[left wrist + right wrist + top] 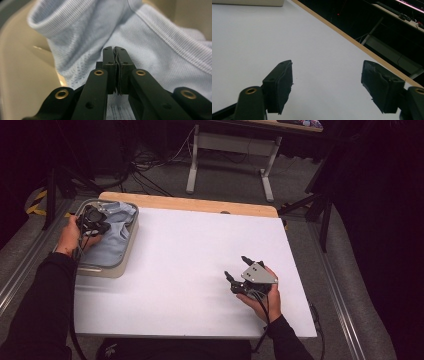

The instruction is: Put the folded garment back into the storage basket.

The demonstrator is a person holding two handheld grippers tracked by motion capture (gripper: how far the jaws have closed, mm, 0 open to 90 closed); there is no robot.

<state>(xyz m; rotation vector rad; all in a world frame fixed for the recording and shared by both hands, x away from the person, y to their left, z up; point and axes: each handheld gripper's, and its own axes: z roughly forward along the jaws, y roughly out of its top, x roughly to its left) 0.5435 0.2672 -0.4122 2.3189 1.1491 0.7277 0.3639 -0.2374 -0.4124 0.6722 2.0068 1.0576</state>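
The left gripper (115,53) had pinched shut on the pale blue shirt (111,236) lying in the tub (131,245); so thin a fold might slip free. The right gripper (236,267) waited wide open, empty, over the counter (190,250).

The left gripper (93,221) is covering part of the shirt (112,237); whether fabric is sitting between its closed pads (110,65) is staying unclear; picture edges are cropping the bin (22,75).

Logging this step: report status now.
Left gripper shut at shirt in bin; pinch not visible. Right gripper open, empty, over table. Nothing in the way.
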